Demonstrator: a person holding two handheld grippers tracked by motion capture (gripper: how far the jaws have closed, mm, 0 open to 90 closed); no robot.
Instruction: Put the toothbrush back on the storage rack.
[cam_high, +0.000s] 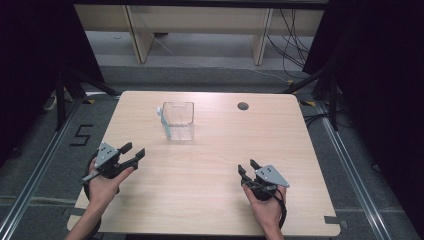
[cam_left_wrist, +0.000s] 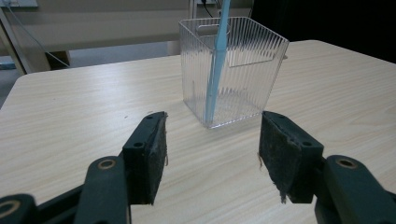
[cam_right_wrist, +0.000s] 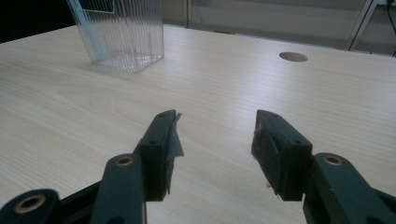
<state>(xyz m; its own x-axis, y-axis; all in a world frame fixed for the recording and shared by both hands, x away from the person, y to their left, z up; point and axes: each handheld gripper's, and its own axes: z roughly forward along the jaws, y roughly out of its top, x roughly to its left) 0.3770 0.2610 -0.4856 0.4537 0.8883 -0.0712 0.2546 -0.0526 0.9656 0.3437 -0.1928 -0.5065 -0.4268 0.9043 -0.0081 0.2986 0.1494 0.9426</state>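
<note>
A clear ribbed plastic box (cam_high: 178, 121) stands upright on the wooden table (cam_high: 210, 200), toward the back left of centre. A light blue stick-like tool (cam_left_wrist: 215, 70) leans inside it, its white top at the box's left rim (cam_high: 160, 112). My left gripper (cam_high: 132, 151) rests at the table's left edge, open and empty, its jaws aimed at the box (cam_left_wrist: 231, 70). My right gripper (cam_high: 248, 166) sits at the front right, open with nothing between its jaws. From the right gripper view the box (cam_right_wrist: 122, 32) is far off at the upper left.
A round cable hole (cam_high: 243, 106) is cut in the table near its back edge, also seen at the upper right as the hole (cam_right_wrist: 293, 57). Wooden furniture legs and cables stand on the floor behind the table. Dark curtains and metal stands flank both sides.
</note>
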